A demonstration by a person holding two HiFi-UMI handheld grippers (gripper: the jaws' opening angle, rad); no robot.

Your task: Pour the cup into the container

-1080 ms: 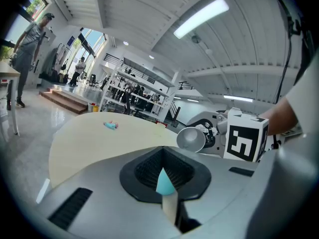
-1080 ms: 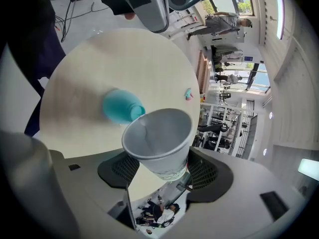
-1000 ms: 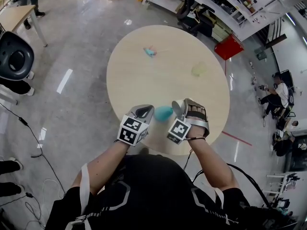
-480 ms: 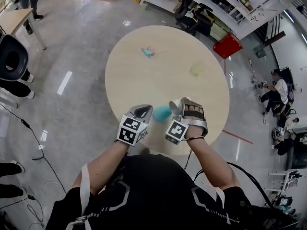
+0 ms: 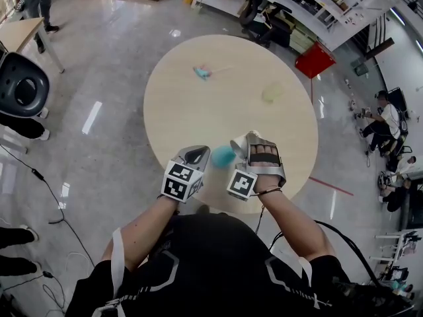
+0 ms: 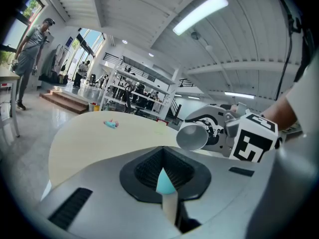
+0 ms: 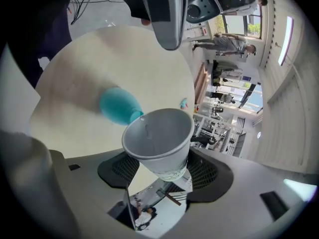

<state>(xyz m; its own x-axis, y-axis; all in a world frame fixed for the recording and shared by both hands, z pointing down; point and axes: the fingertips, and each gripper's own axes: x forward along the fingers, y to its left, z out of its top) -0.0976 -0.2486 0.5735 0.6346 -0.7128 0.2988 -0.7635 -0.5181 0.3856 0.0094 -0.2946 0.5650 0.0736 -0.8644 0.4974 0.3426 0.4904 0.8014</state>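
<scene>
My right gripper (image 5: 244, 149) (image 7: 162, 172) is shut on a white paper cup (image 7: 159, 136) (image 5: 238, 144), tipped on its side with its mouth toward the left. Inside the cup I see only bare white wall. Just beyond its rim sits a teal container (image 7: 118, 105) (image 5: 223, 155), above the near edge of the round beige table (image 5: 225, 111). My left gripper (image 5: 203, 157) (image 6: 167, 185) is shut on the teal container's edge, of which only a sliver (image 6: 164, 179) shows between the jaws. In the left gripper view the cup (image 6: 192, 137) hangs close at the right.
A small teal and pink object (image 5: 202, 72) and a pale green thing (image 5: 271, 94) lie on the table's far half. A black chair (image 5: 22, 84) stands at the left, a red box (image 5: 314, 64) beyond the table. People sit on the floor at the right.
The right gripper has turned a little and brought the cup's mouth slightly nearer the teal container. The left gripper has barely moved.
</scene>
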